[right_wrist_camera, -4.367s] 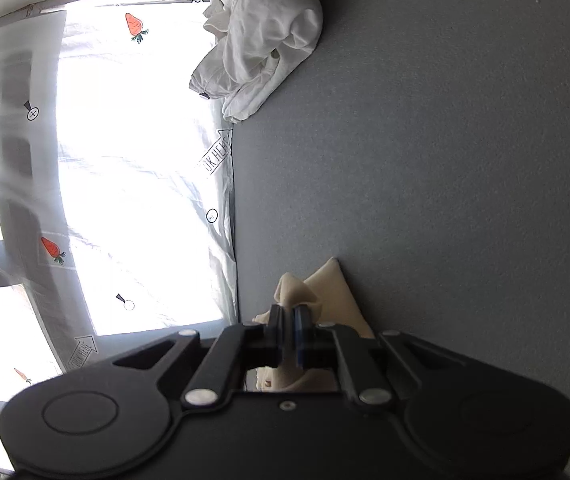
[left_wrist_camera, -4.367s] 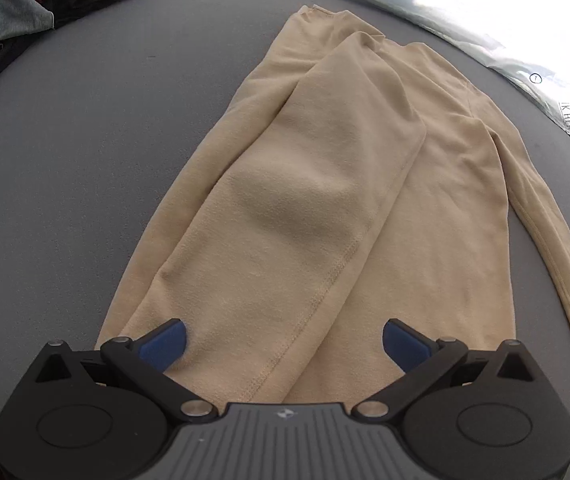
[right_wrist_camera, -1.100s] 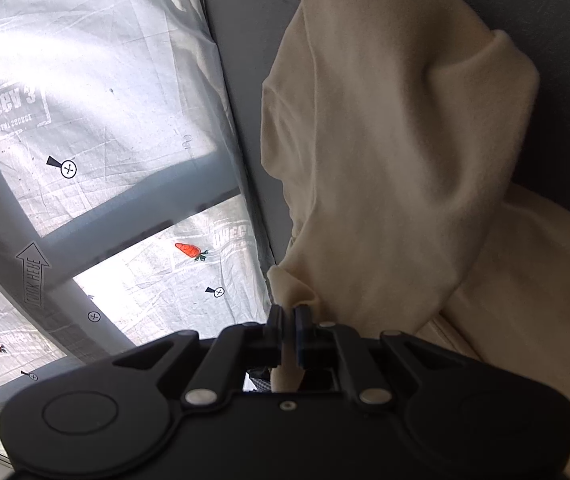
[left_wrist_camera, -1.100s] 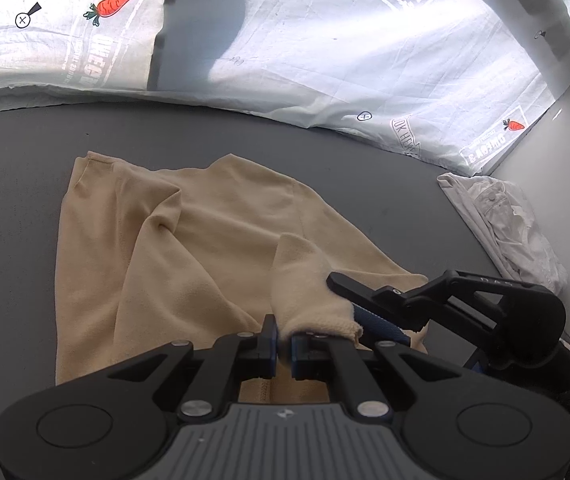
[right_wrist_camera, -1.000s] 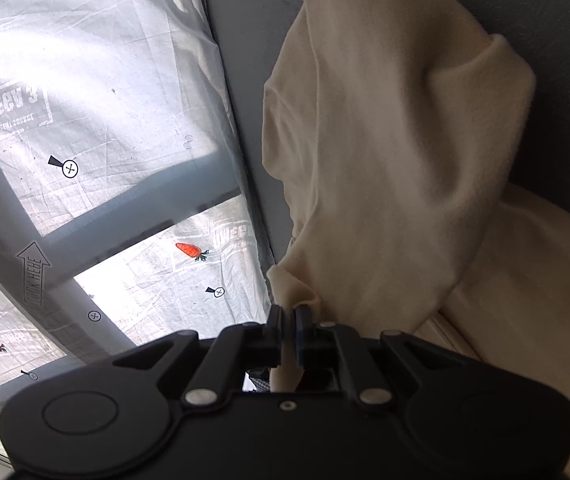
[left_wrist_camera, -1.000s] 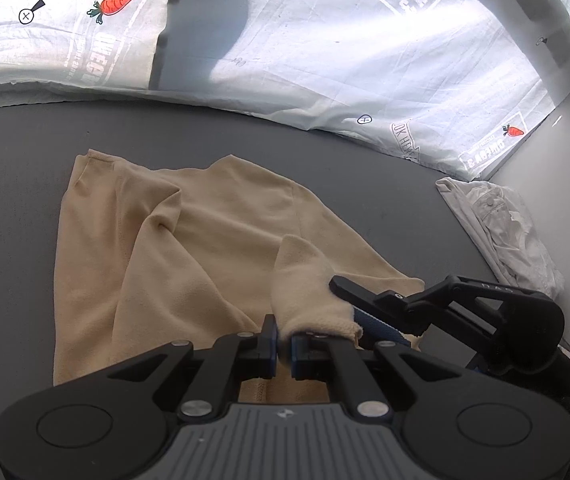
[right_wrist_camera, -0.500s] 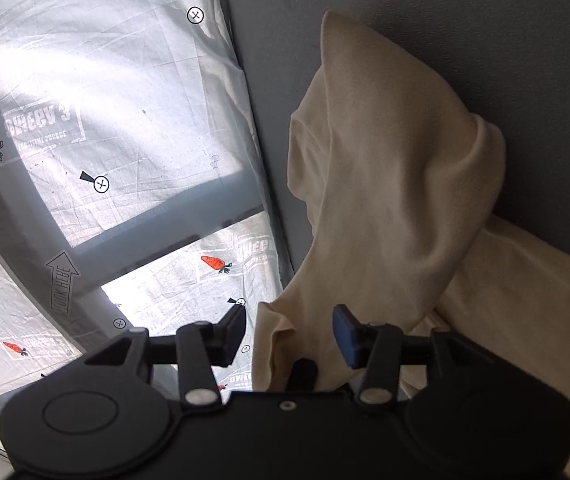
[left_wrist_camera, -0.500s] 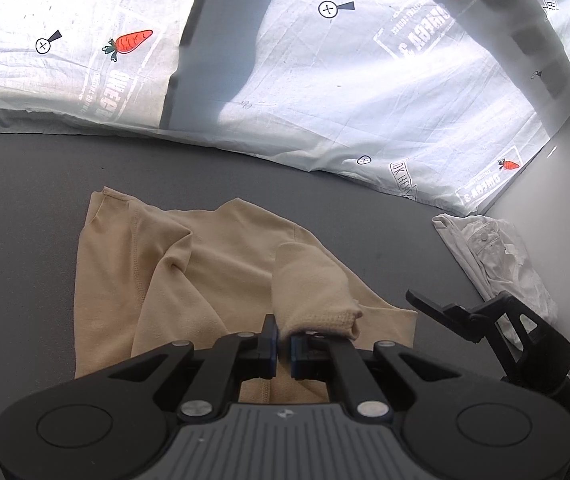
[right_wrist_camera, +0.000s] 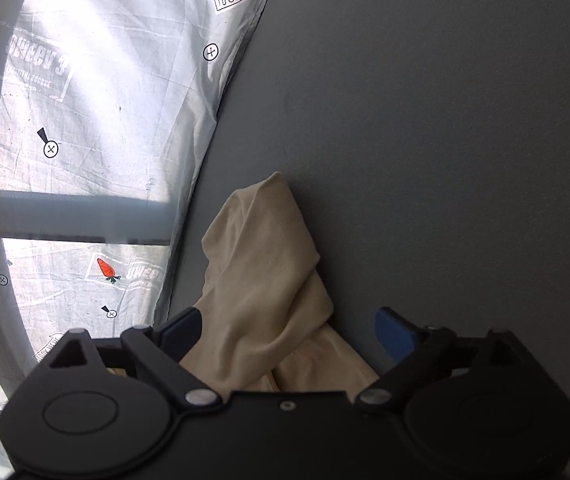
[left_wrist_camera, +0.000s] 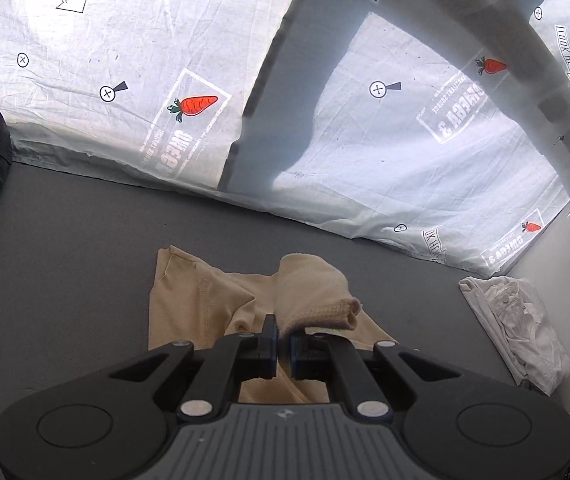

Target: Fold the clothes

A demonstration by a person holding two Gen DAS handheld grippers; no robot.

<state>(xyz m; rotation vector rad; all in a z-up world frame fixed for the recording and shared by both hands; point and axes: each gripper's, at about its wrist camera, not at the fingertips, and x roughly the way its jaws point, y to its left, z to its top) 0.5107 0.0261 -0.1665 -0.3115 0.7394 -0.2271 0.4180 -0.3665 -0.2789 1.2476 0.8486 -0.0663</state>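
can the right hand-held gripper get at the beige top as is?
Probably yes: the right hand-held gripper is open and empty, with the beige top lying right between and ahead of its fingers, nothing in between. The left hand-held gripper is shut on a sleeve cuff.

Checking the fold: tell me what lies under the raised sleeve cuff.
Under the sleeve cuff, pinched by the left gripper, lies the beige top, folded on the grey surface. The gripper body hides the top's near part.
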